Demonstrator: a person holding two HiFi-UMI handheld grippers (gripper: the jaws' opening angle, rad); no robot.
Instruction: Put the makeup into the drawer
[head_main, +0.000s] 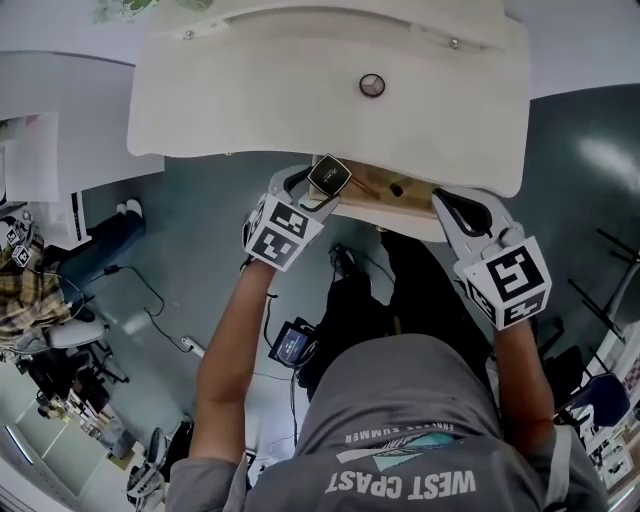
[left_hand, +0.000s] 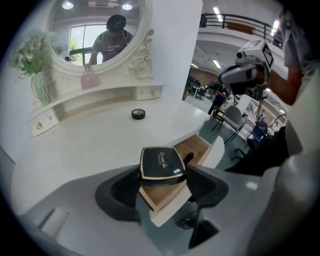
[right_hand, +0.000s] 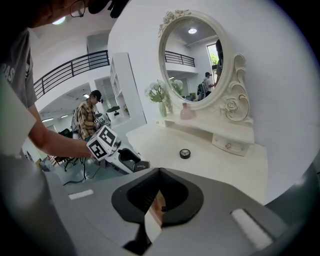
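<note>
the left tongs (left_hand: 165, 175), jaws wide and clamped on a black compact (left_hand: 161, 162), hold it between their tips just above the open drawer (left_hand: 169, 214), apparently poised to lower it in. the right tongs (right_hand: 156, 197), pinched on the drawer's front panel, seemingly keep it pulled out.

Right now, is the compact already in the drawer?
No, the left gripper holds the black compact in its jaws over the open drawer.
</note>
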